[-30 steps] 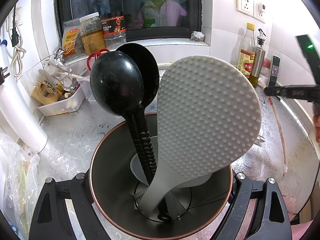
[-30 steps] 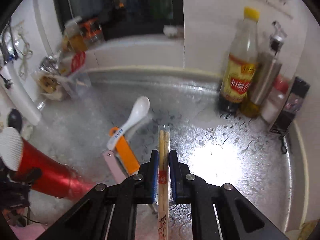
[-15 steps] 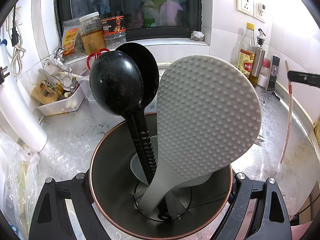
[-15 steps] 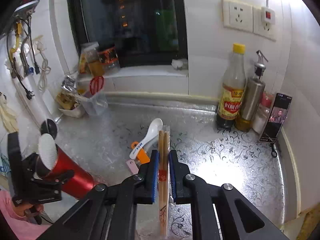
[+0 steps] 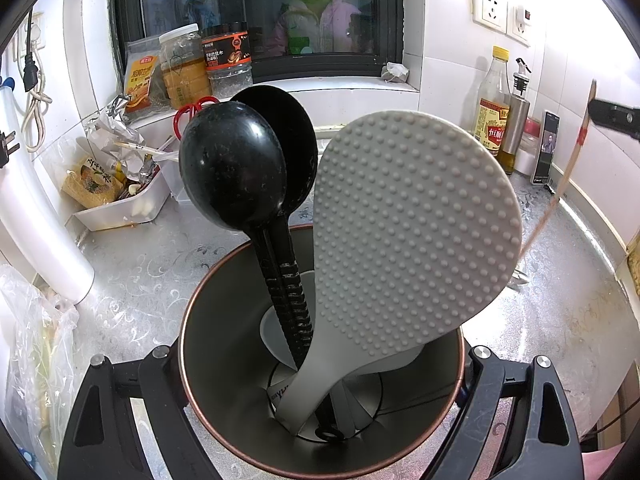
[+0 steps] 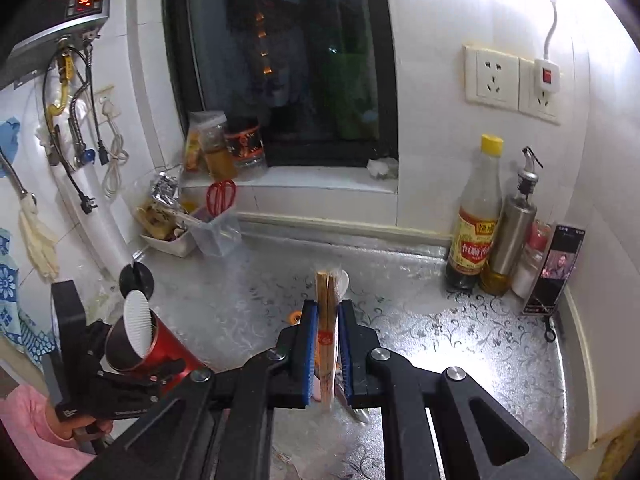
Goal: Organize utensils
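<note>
The left claw is clamping a red metal cup between its fingers, tilted with its mouth facing the camera. Inside the cup are standing two black ladles and a grey dimpled rice paddle, handles down. The right claw is pressed together on a pair of wooden chopsticks, which are lying along the line of its blue pads and projecting ahead of the fingertips, clear of the silver patterned bench. Just beyond the chopstick tips, a white spoon is lying on the bench. The cup sits well to the left of the right claw. A vinegar bottle is standing far ahead to its right.
</note>
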Motion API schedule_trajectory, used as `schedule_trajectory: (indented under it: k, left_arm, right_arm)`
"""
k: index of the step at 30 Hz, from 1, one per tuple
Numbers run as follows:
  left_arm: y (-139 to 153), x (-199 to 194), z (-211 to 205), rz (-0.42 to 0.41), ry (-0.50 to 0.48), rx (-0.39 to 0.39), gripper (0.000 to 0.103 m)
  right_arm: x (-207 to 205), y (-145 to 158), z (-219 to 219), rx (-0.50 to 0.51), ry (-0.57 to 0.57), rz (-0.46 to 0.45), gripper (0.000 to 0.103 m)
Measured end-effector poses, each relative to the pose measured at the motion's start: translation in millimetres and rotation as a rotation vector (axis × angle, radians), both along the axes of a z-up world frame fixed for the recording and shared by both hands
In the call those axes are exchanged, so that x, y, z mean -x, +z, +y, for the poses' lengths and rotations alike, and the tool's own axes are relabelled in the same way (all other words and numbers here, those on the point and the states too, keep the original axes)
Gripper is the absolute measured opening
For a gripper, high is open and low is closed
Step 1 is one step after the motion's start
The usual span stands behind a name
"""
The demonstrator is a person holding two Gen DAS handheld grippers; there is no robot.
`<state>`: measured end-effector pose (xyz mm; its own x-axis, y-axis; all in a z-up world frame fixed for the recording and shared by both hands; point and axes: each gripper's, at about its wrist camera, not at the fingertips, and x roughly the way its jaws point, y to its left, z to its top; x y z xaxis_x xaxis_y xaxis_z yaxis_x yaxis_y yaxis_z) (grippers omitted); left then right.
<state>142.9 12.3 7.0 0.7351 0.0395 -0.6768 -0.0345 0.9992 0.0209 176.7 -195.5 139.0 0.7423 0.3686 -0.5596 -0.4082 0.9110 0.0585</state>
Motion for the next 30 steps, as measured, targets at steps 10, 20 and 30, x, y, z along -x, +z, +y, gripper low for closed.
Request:
schedule_trajectory:
  k: [10,20,30]
  left_arm:
    - [-0.2,0.3,0.4,0.001,-0.001,0.002,0.091]
    - [-0.8,1.3,0.7,0.003,-0.001,0.001,0.091]
    - [-3.3,0.3,-0.1,0.011,-0.001,0.002,0.091]
  right_arm:
    - [7.3,13.4,14.0,-0.006,0.056,-0.035,0.011]
    - [17.5,33.9,28.8,-0.023,0.140,-0.079,0.011]
    - [35.0,90.3,65.8,-0.081,0.335,-0.208,0.011]
